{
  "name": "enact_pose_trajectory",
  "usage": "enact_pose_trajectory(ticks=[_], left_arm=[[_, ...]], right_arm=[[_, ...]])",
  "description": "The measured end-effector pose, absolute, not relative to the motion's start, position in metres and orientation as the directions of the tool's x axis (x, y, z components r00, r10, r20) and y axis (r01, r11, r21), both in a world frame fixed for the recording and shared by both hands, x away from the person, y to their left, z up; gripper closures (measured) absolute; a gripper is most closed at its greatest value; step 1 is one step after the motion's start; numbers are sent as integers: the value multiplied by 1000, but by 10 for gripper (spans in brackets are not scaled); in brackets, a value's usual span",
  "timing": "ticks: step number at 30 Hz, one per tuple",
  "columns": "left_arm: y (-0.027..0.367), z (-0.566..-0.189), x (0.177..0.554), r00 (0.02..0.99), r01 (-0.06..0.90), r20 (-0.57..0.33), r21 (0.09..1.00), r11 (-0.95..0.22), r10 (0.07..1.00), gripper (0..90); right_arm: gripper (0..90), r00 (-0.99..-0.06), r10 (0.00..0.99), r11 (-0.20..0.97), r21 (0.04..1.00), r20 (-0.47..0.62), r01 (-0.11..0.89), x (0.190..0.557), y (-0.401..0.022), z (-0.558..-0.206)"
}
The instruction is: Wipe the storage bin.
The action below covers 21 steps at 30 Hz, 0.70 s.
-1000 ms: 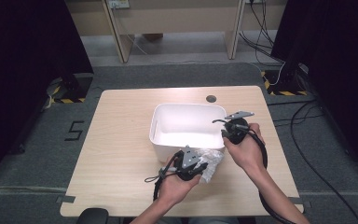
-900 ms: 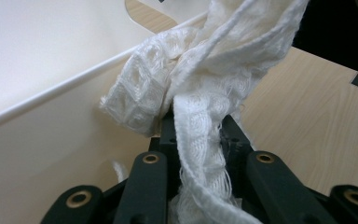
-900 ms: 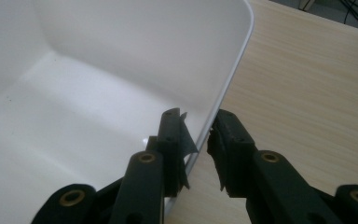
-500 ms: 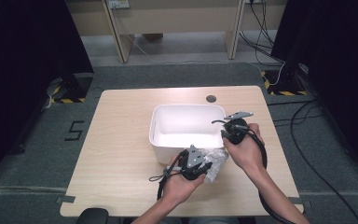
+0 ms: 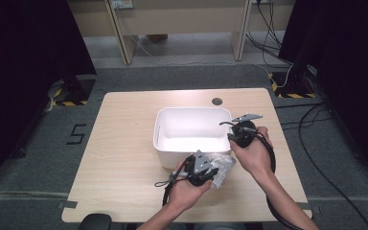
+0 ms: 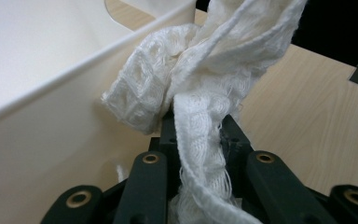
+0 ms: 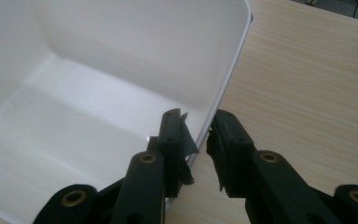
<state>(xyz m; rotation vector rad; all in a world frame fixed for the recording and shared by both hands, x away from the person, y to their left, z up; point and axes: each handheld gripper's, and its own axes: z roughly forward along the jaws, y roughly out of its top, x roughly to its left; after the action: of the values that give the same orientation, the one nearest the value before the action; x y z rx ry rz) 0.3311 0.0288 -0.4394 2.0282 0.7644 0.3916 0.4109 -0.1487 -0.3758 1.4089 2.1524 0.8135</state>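
Observation:
A white plastic bin (image 5: 191,125) stands in the middle of the wooden table (image 5: 124,153). A crumpled white woven cloth (image 5: 222,165) hangs just outside the bin's near right corner, and my left gripper (image 5: 214,168) is shut on it. In the left gripper view the cloth (image 6: 200,79) bunches up from between the closed jaws of the left gripper (image 6: 198,128), right beside the bin's wall (image 6: 51,121). My right gripper (image 5: 231,136) sits at the bin's right rim. In the right gripper view that gripper (image 7: 198,128) has one jaw inside and one outside the rim (image 7: 228,74), closed on it.
A small dark round grommet (image 5: 216,101) lies in the tabletop behind the bin. Bare wood stretches to the left of the bin and along the near edge. Cables (image 5: 316,158) trail over the floor to the right of the table.
My left gripper has shifted a little to the right with the cloth, closer to the bin's near right corner. The right gripper has stayed on the rim.

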Motion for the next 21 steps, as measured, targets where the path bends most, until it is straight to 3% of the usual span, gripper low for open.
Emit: enact_pose_trajectory(ticks=[21], left_arm=[[22,-470,337,748,397,-15,811,-430,663,756]], right_arm=[[760,-385,922,309,678,-43,666,410,-148,-375]])
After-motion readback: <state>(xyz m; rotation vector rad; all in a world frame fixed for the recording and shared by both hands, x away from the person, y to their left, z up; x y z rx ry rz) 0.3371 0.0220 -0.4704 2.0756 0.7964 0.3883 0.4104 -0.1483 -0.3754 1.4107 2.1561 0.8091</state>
